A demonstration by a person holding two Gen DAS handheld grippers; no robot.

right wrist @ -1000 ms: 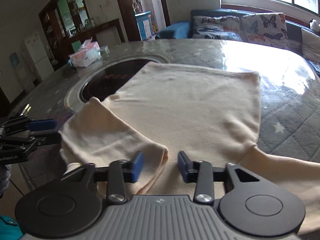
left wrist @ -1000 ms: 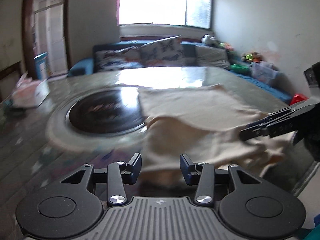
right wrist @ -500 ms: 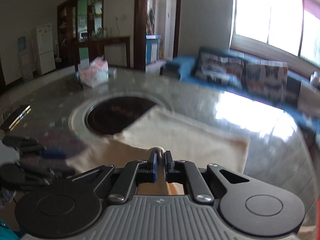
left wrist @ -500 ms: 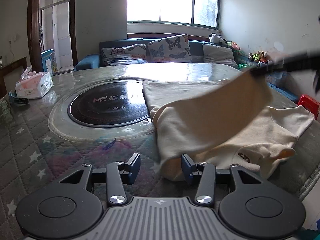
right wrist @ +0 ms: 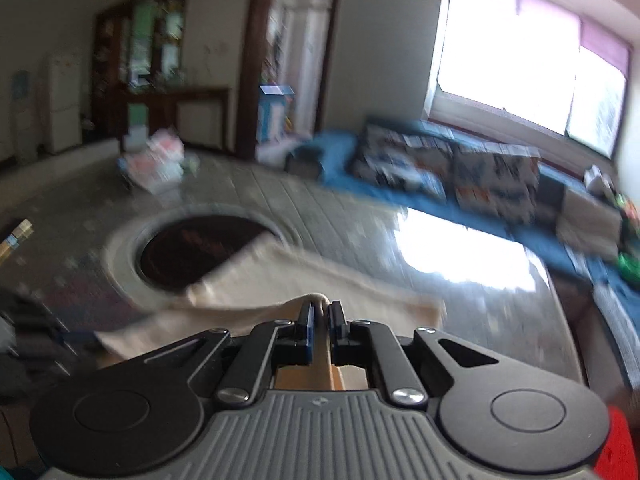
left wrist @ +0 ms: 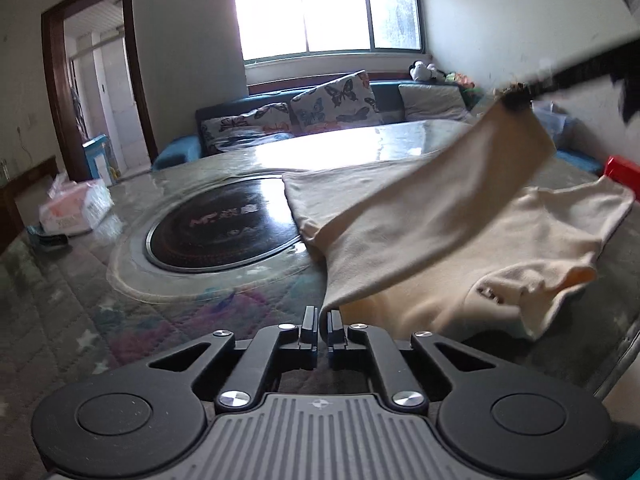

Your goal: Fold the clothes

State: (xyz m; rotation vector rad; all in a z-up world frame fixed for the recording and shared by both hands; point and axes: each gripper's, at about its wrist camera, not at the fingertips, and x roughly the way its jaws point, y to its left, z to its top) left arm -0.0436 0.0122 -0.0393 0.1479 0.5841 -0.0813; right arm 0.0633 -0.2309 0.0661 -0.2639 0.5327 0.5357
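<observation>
Left wrist view: left claw [left wrist: 323,322] pinches the cream garment [left wrist: 420,240] by its near edge at lower centre; the rest lies on the counter [left wrist: 120,312] at right, one flap drawn taut toward the upper right; risk: the thin bite slips.

Right wrist view: right claw [right wrist: 320,318] pinches a bunched fold at centre; blurred; a fast pull could drag the garment askew.

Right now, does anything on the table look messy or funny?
Yes. The shirt is crumpled at the near edge, with its neck bunched up. One sleeve is stretched up in the air, pinched between the left tool and the right tool. Its far corner lies over the black cooktop.
</observation>
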